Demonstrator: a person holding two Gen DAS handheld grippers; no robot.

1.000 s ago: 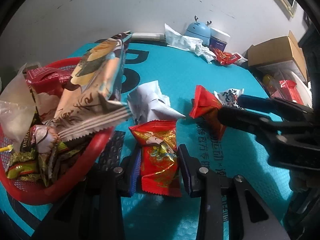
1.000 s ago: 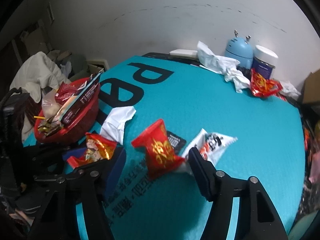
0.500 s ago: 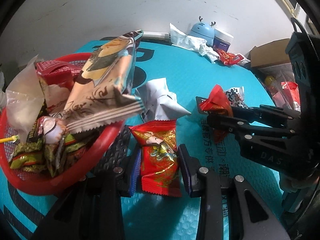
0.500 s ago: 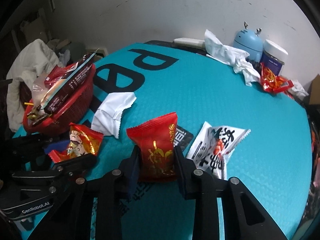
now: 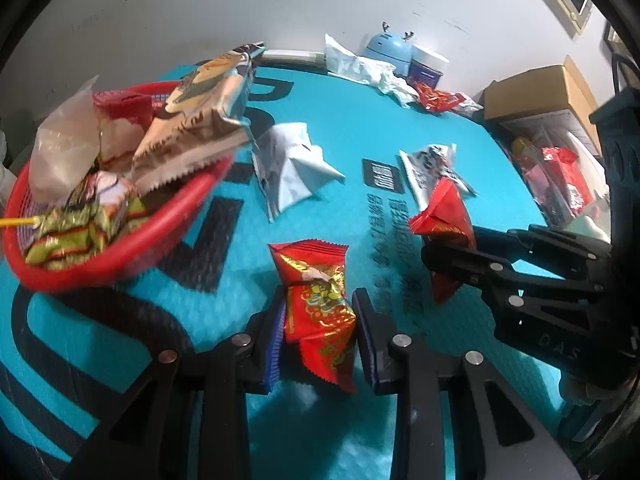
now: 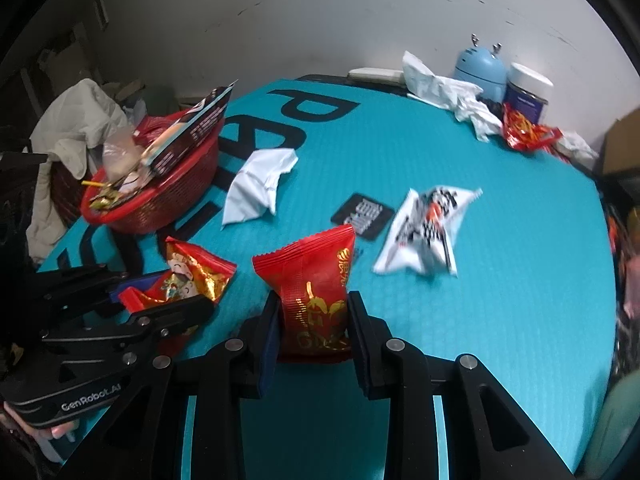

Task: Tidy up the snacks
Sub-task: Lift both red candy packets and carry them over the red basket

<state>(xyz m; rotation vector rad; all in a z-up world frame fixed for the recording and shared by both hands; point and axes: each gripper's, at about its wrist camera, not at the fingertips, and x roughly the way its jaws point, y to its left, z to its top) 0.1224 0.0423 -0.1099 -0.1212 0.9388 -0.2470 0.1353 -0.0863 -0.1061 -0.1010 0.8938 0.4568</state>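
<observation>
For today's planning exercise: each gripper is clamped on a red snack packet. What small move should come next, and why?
Probably carry the left gripper with its red-and-gold packet to the red basket: it is closer, and the packet is already lifted. The right gripper follows with its red packet.

Our right claw [image 6: 312, 332] pinches a red snack packet [image 6: 316, 280] above the teal worktop [image 6: 500, 280].

To its left we see the left claw [image 6: 160, 300] gripping a red-and-gold packet [image 6: 192, 276]; ahead to the right lies a white packet [image 6: 428, 228], and far ahead-left sits the full red basket [image 6: 168, 196].
</observation>
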